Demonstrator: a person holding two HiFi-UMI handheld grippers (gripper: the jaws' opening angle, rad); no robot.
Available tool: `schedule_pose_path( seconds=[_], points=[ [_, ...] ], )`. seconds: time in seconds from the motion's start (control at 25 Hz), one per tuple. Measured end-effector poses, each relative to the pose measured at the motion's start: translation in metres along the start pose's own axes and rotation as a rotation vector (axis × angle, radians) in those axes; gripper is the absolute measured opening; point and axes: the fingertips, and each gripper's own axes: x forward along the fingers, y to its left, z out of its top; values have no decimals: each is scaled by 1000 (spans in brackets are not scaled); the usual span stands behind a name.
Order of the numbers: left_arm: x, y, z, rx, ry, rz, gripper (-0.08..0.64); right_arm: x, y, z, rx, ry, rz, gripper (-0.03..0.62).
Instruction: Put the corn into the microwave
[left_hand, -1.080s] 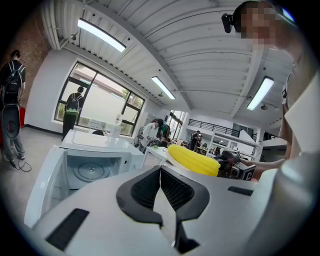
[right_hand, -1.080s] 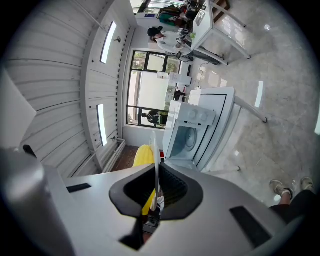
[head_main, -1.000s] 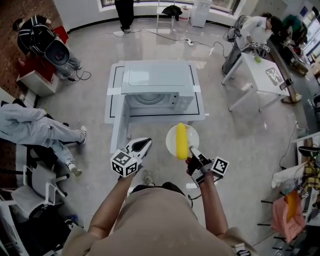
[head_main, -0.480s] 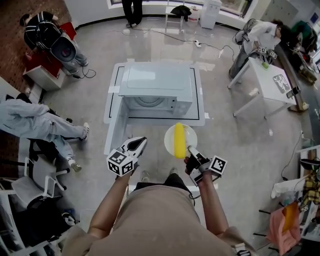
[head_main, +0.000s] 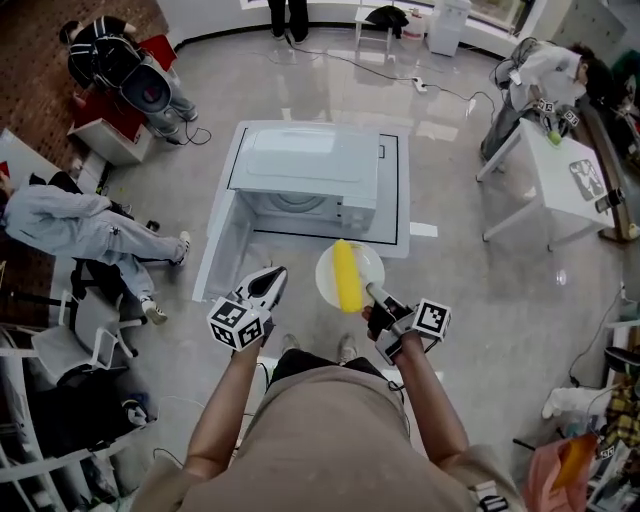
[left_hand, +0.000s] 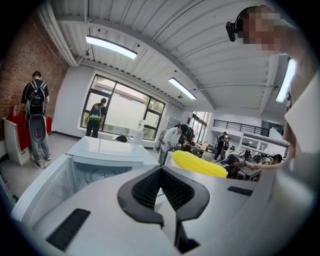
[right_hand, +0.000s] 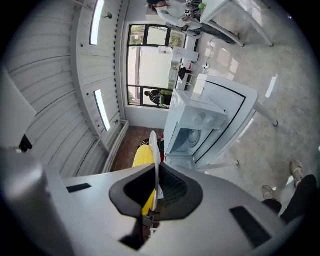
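Note:
A yellow corn cob (head_main: 345, 276) lies on a small white plate (head_main: 326, 282) held in the air just in front of the white microwave (head_main: 305, 170). The microwave's door (head_main: 218, 255) stands open to the left, and its cavity with the turntable (left_hand: 102, 175) shows. My right gripper (head_main: 374, 297) is shut on the plate's near rim; in the right gripper view the plate (right_hand: 156, 150) stands edge-on between the pads with the corn (right_hand: 142, 156) beside it. My left gripper (head_main: 264, 289) is shut and empty, left of the plate, near the open door. The corn (left_hand: 199, 164) also shows in the left gripper view.
The microwave stands on a low white platform (head_main: 392, 210). A white table (head_main: 560, 175) with a person bent at it is to the right. People sit at the left by chairs (head_main: 70, 225). Cables (head_main: 380, 70) lie on the floor behind.
Both grippers and the plate with the corn have moved closer to the microwave; the plate now reaches the platform's front edge. The grip on the plate is unchanged.

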Motion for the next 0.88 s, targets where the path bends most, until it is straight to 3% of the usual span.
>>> schedule_pose_path(
  seconds=[0.36,0.6,0.88],
  points=[
    [13,-1,-10,-22,15,67,3,18,-20,13,-8,84,-7,17],
    [9,50,-10,-21,34,89,3,61,-38,9,13,93,-40,17],
    [23,98,-4,-20,54,48,3,119,-57,7,-13,75,-41,17]
  ],
)
